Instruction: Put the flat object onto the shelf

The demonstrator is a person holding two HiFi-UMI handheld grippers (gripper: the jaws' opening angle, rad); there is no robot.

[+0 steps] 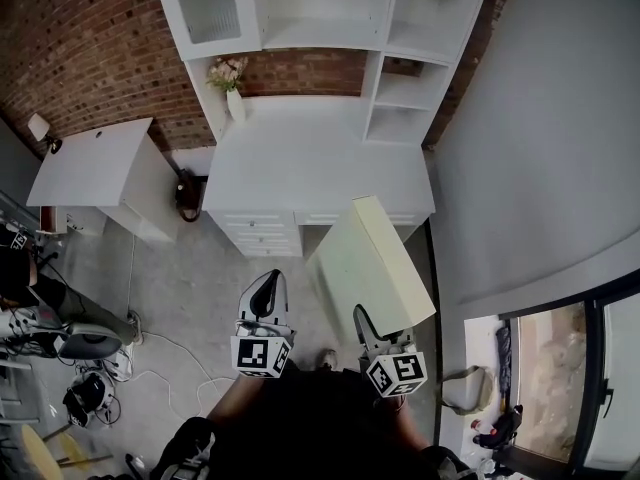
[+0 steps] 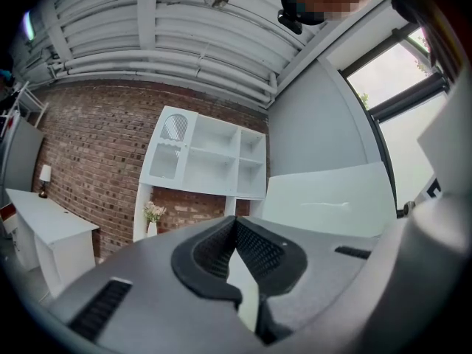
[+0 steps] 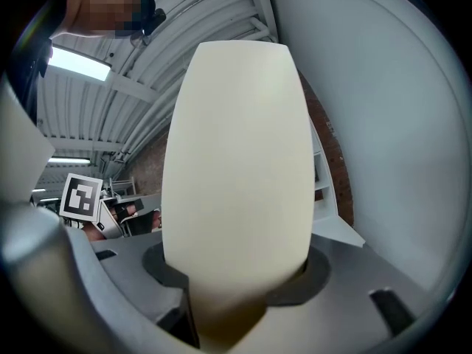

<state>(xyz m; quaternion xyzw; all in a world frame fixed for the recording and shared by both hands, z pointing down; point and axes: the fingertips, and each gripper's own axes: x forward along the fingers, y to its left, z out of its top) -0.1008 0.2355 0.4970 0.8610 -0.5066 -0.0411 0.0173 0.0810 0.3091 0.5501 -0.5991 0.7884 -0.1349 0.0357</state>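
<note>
The flat object (image 1: 368,268) is a cream slab held out in front of the person, tilted with its far end toward the white desk. My right gripper (image 1: 372,330) is shut on its near end. In the right gripper view the slab (image 3: 236,153) rises from between the jaws and fills the middle. My left gripper (image 1: 266,300) hangs beside it to the left, shut, with nothing in it. The white shelf unit (image 1: 330,8) stands on the wall above the desk. The left gripper view shows the shelf unit (image 2: 214,157) and the slab (image 2: 328,198) to its right.
A white desk with drawers (image 1: 300,168) stands under the shelf, with a vase of flowers (image 1: 228,78) at its back left. A second white table (image 1: 95,163) is at the left. Cables and gear (image 1: 90,368) lie on the floor at the left. A glass door (image 1: 560,368) is at the right.
</note>
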